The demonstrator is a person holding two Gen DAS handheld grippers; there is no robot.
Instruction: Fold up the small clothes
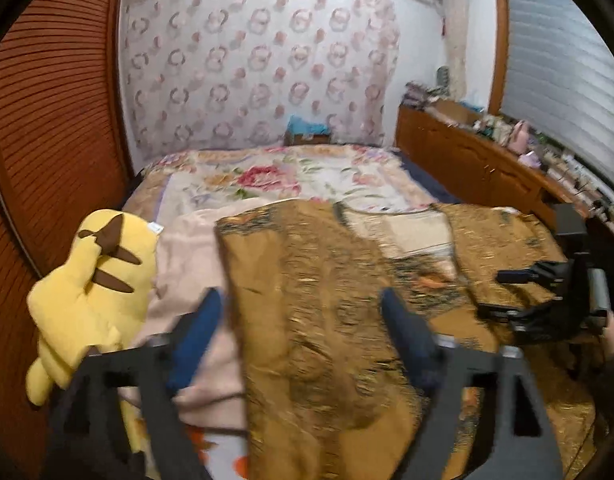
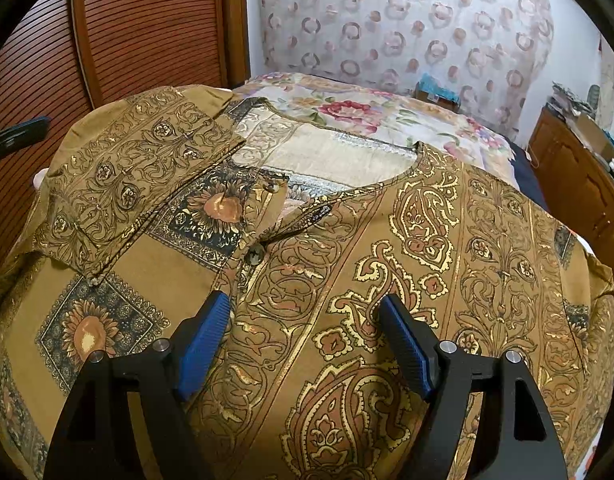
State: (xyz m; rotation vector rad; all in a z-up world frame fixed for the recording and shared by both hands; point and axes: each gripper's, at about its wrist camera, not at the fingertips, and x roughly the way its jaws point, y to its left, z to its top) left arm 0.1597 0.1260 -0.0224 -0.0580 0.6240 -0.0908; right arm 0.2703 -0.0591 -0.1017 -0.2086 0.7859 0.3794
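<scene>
A brown and gold patterned shirt (image 2: 387, 280) lies spread on the bed, collar away from me. Its left sleeve (image 2: 139, 176) is folded in over the chest. My right gripper (image 2: 305, 312) is open, hovering just above the shirt's front near the button placket. In the left wrist view the shirt (image 1: 327, 300) is blurred; my left gripper (image 1: 299, 312) is open over its folded left side. The right gripper (image 1: 539, 292) also shows there at the far right, over the cloth.
A yellow plush toy (image 1: 91, 292) lies on the bed at the left, by a pink cloth (image 1: 187, 264). A floral bedspread (image 2: 347, 112) covers the far bed. A slatted wooden door (image 2: 127, 32) stands left; a cluttered wooden cabinet (image 1: 487, 164) runs along the right.
</scene>
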